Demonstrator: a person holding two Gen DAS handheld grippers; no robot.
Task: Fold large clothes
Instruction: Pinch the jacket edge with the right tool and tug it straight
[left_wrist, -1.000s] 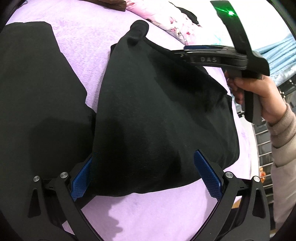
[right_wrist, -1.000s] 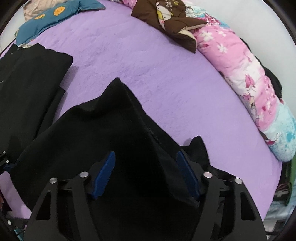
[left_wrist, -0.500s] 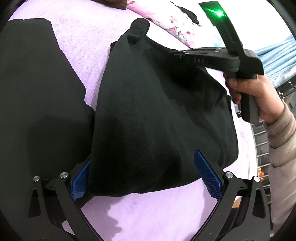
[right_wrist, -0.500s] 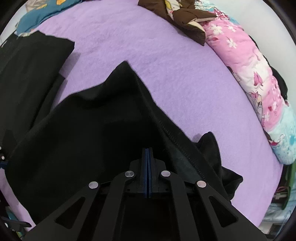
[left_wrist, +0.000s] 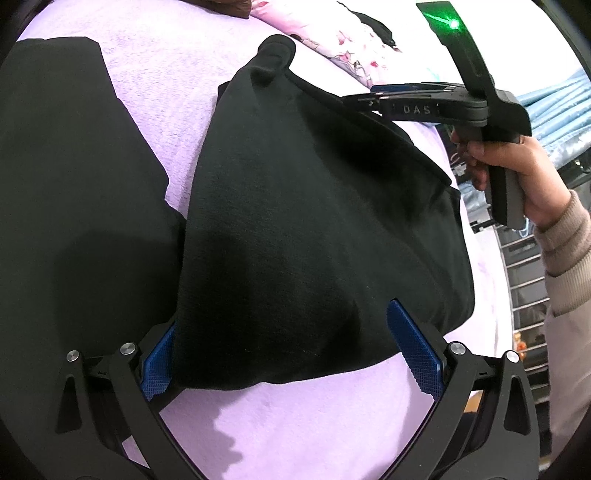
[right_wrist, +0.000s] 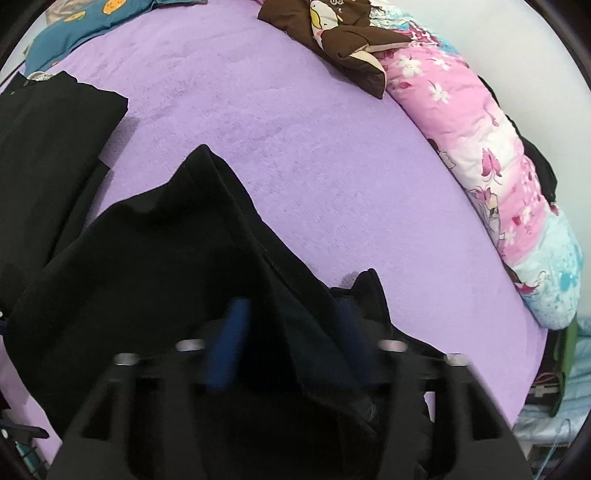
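A black garment (left_wrist: 303, 229), soft and limp with some weight to it, is seen bunched on the purple bedspread (left_wrist: 295, 424), partly folded, one edge lifted towards the right gripper (left_wrist: 364, 96); a second flat black panel (left_wrist: 74, 184) lies beside it on the left, touching at the near edge, and whether it belongs to the same piece cannot be told. The left gripper (left_wrist: 291, 354) is spread wide, its blue pads (left_wrist: 417, 354) flanking the near hem without pinching it. In the right wrist view the right gripper (right_wrist: 291, 343) is blurred; its pads appear parted with cloth draped between them, so it is probably released, though this is uncertain. The fabric is judged to sag and slide rather than hold a crease; it would best be taken at a hem corner or seam, both layers together, and kept taut between the two grippers. No containers are seen; a floral quilt (right_wrist: 480, 147) and a brown garment (right_wrist: 340, 33) are heaped at the far edge.
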